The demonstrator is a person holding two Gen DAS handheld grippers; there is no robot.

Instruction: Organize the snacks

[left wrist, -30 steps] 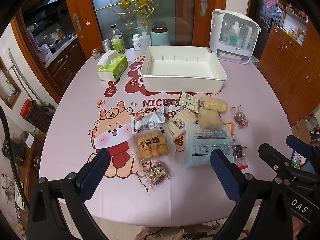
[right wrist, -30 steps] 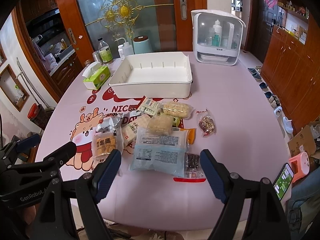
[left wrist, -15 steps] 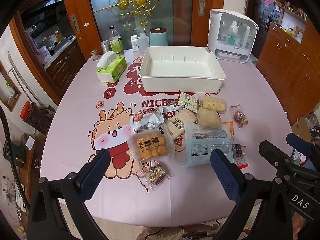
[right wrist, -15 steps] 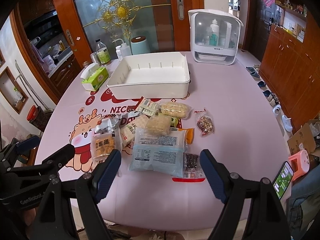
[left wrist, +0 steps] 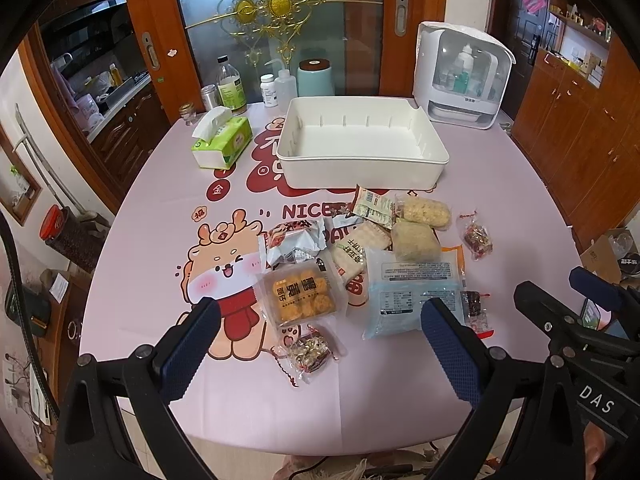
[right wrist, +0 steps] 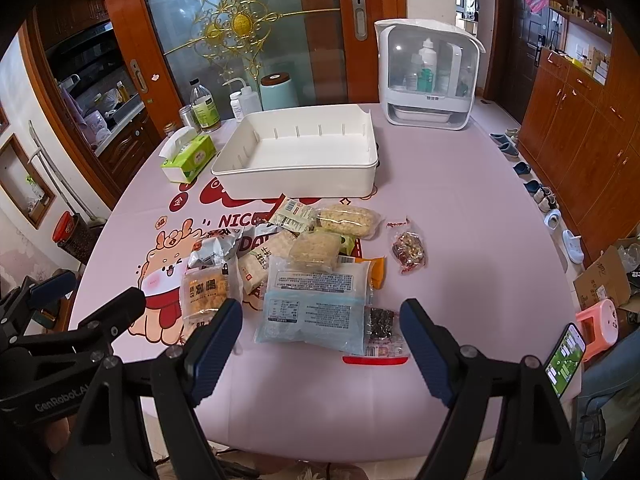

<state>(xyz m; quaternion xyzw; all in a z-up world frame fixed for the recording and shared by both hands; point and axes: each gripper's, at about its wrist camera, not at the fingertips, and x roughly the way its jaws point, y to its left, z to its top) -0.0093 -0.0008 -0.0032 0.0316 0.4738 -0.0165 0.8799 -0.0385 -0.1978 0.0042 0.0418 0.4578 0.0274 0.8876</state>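
Several snack packets lie in a heap on the pink tablecloth: a large pale blue bag (left wrist: 414,294) (right wrist: 314,306), an orange cookie pack (left wrist: 300,294) (right wrist: 206,292), a silver packet (left wrist: 296,240), two pale puffed-rice packs (left wrist: 412,240) and small nut packets (left wrist: 310,354) (right wrist: 408,248). An empty white bin (left wrist: 362,168) (right wrist: 298,182) stands behind them. My left gripper (left wrist: 320,346) is open and empty, held above the near edge over the cookie pack. My right gripper (right wrist: 320,340) is open and empty above the blue bag.
A green tissue box (left wrist: 222,146) sits left of the bin. Bottles and a teal canister (left wrist: 316,78) stand at the table's far edge, a white dispenser cabinet (left wrist: 464,76) at the far right. A phone (right wrist: 566,360) shows at the right.
Both grippers have drifted slightly; the view has shifted a little. Nothing on the table has moved and both grippers stay open.
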